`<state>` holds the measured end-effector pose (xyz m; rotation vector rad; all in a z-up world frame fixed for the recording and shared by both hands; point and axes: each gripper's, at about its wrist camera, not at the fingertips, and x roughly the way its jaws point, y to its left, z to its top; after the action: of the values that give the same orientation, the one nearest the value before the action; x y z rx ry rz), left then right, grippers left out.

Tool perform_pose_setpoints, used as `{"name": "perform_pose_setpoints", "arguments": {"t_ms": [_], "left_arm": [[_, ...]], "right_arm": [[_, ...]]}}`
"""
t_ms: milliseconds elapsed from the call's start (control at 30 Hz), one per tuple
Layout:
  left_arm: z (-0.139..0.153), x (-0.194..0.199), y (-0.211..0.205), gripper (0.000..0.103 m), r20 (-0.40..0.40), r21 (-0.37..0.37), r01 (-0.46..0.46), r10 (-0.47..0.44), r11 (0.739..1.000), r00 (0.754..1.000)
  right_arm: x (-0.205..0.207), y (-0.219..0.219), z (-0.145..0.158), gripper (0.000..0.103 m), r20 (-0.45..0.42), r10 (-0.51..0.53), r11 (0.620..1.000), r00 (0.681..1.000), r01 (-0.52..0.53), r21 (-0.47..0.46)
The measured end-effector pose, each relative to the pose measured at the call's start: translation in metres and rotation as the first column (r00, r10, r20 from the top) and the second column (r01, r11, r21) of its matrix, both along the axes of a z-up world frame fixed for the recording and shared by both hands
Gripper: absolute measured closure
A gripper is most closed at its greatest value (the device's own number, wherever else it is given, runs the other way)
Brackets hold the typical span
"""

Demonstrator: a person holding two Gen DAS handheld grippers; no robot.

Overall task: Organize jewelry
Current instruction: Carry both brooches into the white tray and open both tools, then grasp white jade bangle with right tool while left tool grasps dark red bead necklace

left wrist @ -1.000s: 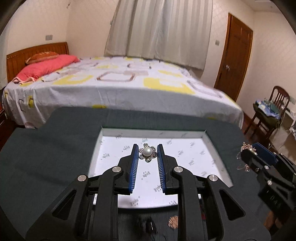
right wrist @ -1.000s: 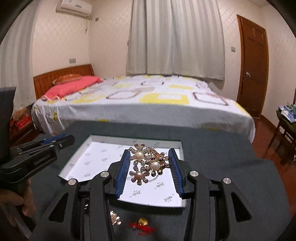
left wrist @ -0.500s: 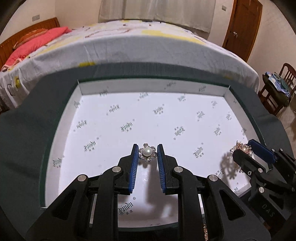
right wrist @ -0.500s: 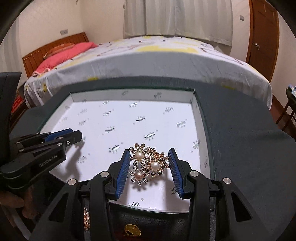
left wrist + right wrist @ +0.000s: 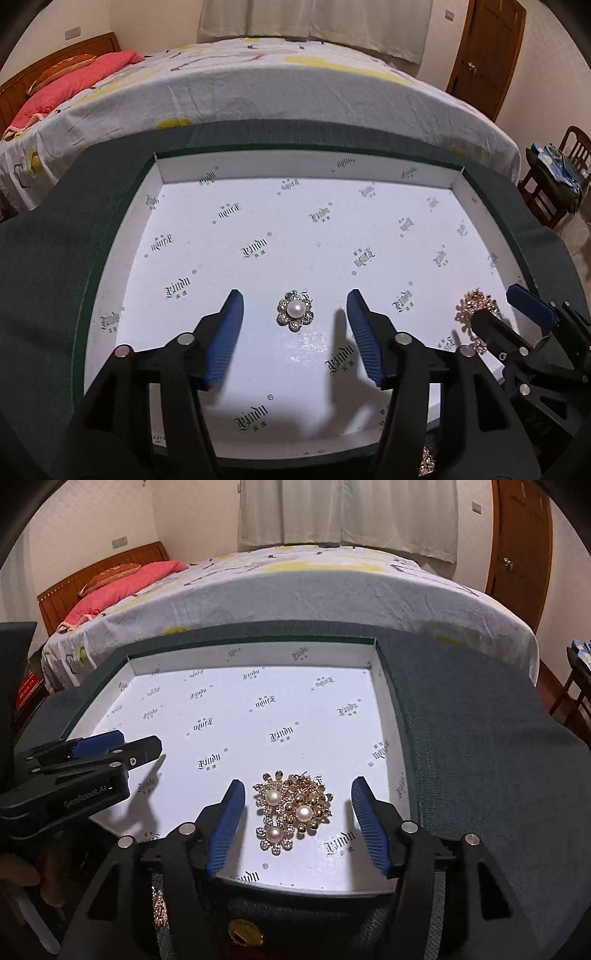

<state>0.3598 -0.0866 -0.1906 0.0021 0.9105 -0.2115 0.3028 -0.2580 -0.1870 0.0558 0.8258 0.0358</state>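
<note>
The left claw (image 5: 293, 325) is seen with its jaws just opened, and the small silver flower-shaped brooch with a white pearl centre (image 5: 295, 314) is left lying free between them on the floor of the shallow white printed cardboard tray (image 5: 258, 206). The right claw (image 5: 295, 810) has likewise just been opened around the gold cluster brooch of three pearl flowers (image 5: 291, 814), which rests in the tray's near right corner. Both pieces are judged light, rigid, slippery and delicate; the outer petal rims are best pinched, not the pearls. Both claws are angled steeply downward, side by side.
</note>
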Motion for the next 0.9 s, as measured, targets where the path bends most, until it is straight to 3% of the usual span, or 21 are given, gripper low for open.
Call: {"name": "perform_pose_setpoints", "arguments": {"t_ms": [200, 400, 533, 733, 900], "left_arm": [[0.033, -0.027, 0.009, 0.025, 0.109, -0.006, -0.009, 0.009, 1.000, 0.994], [0.059, -0.069, 0.029, 0.019, 0.140, -0.032, -0.062, 0.066, 0.998, 0.988], [0.064, -0.110, 0.047, 0.017, 0.157, -0.048, -0.096, 0.102, 0.994, 0.982], [0.062, -0.171, 0.066, 0.017, 0.241, 0.018, -0.123, 0.115, 0.992, 0.964], [0.051, -0.207, 0.084, 0.017, 0.221, 0.023, -0.162, 0.153, 0.986, 0.963]], "right_arm": [[-0.033, 0.003, 0.028, 0.043, 0.074, -0.006, 1.000, 0.997, 0.005, 0.020], [-0.084, 0.014, 0.040, 0.037, 0.122, -0.010, 1.000, 0.992, 0.006, 0.027], [-0.128, 0.022, 0.034, 0.036, 0.133, -0.014, 1.000, 0.991, 0.011, 0.019], [-0.180, 0.036, 0.016, 0.033, 0.131, -0.026, 0.999, 0.991, 0.023, 0.024], [-0.197, 0.050, -0.001, 0.029, 0.089, -0.003, 1.000, 0.996, 0.002, 0.009]]}}
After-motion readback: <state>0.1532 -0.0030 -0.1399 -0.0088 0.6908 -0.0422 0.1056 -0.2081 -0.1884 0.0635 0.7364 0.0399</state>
